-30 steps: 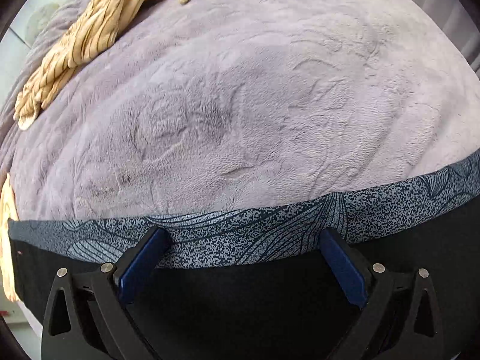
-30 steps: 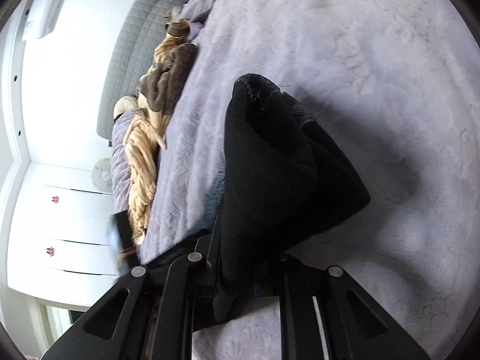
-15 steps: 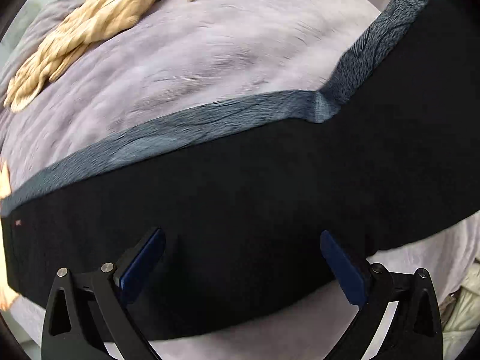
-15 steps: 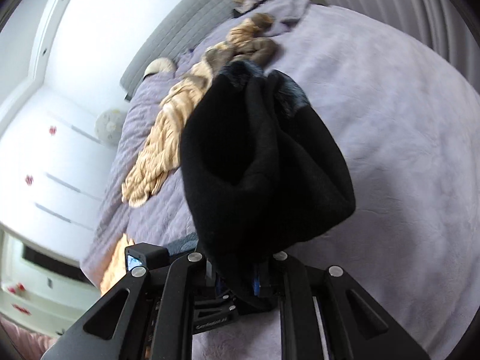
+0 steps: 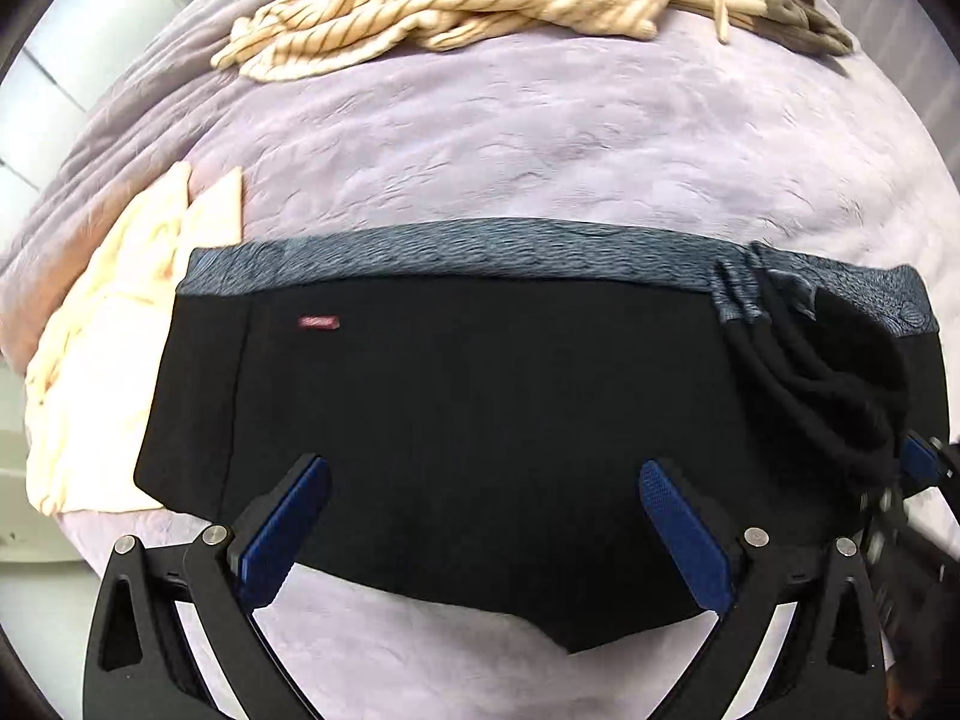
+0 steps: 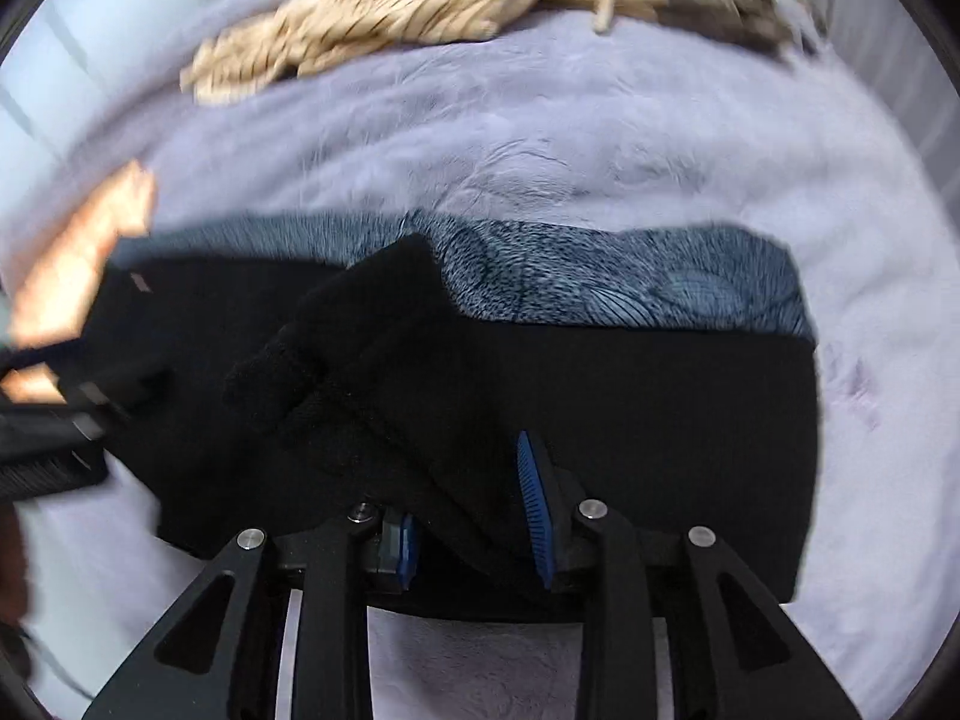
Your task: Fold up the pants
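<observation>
On top of the fuzzy lilac-grey bedspread (image 5: 540, 138) a pair of black knit pants with a blue-grey leaf-patterned waistband (image 5: 480, 396) is laid out flat, folded over into a wide band with the patterned strip (image 5: 510, 246) running along the far edge. A small red label (image 5: 319, 322) is seen near the left end of the black fabric

The left gripper (image 5: 485, 516) is held low over the near edge of the pants, its blue-padded fingers (image 5: 282, 531) spread wide apart with only flat cloth between them, nothing gripped. At the right end of the pants in that view the cloth is bunched into dark ropey folds (image 5: 822, 372), and the blue tip of the other tool is seen just beside them

From the right wrist camera, the right gripper (image 6: 474, 510) is seen with its jaws parted a little, and a thick bundle of black fabric (image 6: 372, 372) is draped up and out between the blue pads (image 6: 534, 504). Whether the cloth is actually being pinched or just lying in the gap can't be told, since one pad looks clear of it. That view is motion-blurred on the left side

Further back on the bed, a crumpled cream garment with thin dark stripes (image 5: 456, 0) is piled up, with something brownish-grey (image 5: 798, 6) touching its right end. A pale yellow cloth (image 5: 108, 372) is spread at the left, and its edge is tucked under the pants' left end
</observation>
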Action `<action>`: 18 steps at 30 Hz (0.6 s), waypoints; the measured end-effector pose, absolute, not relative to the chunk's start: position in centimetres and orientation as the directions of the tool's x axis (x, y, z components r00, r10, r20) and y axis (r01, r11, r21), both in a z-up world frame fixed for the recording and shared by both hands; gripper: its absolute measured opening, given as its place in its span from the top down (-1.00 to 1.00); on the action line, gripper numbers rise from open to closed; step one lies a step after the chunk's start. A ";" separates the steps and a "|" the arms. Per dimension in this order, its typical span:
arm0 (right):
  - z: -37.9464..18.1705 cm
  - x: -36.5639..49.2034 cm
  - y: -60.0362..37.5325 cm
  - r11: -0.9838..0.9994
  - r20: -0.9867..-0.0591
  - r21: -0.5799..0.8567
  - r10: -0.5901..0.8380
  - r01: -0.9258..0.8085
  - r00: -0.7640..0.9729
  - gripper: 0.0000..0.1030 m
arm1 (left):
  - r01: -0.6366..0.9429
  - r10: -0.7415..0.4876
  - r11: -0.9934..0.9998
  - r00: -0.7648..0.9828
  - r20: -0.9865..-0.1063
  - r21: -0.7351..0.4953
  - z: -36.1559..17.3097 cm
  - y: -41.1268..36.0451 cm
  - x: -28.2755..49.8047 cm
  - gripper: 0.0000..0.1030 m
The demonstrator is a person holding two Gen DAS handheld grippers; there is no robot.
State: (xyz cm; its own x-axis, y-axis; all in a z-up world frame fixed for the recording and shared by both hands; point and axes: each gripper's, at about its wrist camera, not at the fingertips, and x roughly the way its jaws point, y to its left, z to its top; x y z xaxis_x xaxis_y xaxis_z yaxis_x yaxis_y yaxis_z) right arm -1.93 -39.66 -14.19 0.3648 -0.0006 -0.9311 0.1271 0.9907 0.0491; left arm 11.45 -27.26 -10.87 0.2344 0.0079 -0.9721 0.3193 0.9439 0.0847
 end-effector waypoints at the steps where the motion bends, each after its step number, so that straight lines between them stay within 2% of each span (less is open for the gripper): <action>1: -13.6 -1.5 -38.6 0.996 -0.929 -0.013 -0.045 0.090 0.367 0.21 | 0.316 -0.005 0.946 0.226 -0.974 0.069 -10.7 -27.1 11.1 -1.00; 2: -12.7 -2.0 -37.3 0.998 -0.924 -0.047 -0.058 0.037 0.379 0.08 | 0.314 -0.025 0.948 0.213 -0.977 0.044 -10.6 -27.0 11.1 -1.00; 3: -11.8 -1.7 -36.9 0.999 -0.919 -0.043 -0.039 -0.001 0.393 0.03 | 0.317 -0.046 0.948 0.203 -0.978 0.021 -11.0 -27.4 11.7 -1.00; 6: -9.4 -3.9 -36.3 0.993 -0.897 0.074 0.105 -0.087 0.429 0.03 | 0.355 -0.155 0.930 0.141 -0.978 -0.096 -10.8 -28.7 12.2 -1.00; 8: -8.8 -5.0 -38.5 0.975 -0.881 0.222 0.202 -0.002 0.429 0.03 | 0.378 -0.237 0.906 0.080 -0.968 -0.191 -10.9 -30.3 12.0 -1.00; 9: -9.2 -5.4 -41.1 0.934 -0.862 0.344 0.271 0.100 0.428 0.03 | 0.389 -0.274 0.892 0.058 -0.960 -0.231 -11.2 -30.9 12.4 -1.00; 12: -12.4 -8.0 -48.7 0.650 -0.752 0.645 0.447 0.402 0.484 0.03 | 0.436 -0.366 0.838 0.006 -0.931 -0.326 -11.4 -33.4 12.2 -1.00; 14: -14.3 -9.5 -51.8 0.498 -0.695 0.719 0.482 0.485 0.533 0.03 | 0.465 -0.385 0.814 -0.016 -0.923 -0.348 -11.3 -35.4 11.2 -0.80; 15: -15.1 -9.9 -53.1 0.437 -0.663 0.749 0.499 0.499 0.558 0.03 | 0.473 -0.377 0.808 -0.043 -0.925 -0.352 -11.8 -36.3 11.3 -0.57; 16: -15.7 -10.1 -53.8 0.402 -0.645 0.764 0.510 0.505 0.570 0.03 | 0.472 -0.373 0.803 -0.075 -0.925 -0.362 -12.5 -36.8 11.2 -0.45; 18: -17.2 -10.3 -54.6 0.338 -0.617 0.783 0.530 0.522 0.582 0.03 | 0.461 -0.370 0.799 -0.127 -0.920 -0.385 -14.1 -37.3 11.5 -0.43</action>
State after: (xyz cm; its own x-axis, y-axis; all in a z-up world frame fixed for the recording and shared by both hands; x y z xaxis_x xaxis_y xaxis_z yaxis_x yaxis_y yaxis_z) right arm -10.30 -54.64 -17.21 0.5824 0.5296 -0.6167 0.5216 0.3384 0.7832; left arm 11.55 -37.29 -14.07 -0.1270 -0.3704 -0.9201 0.4608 0.7994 -0.3854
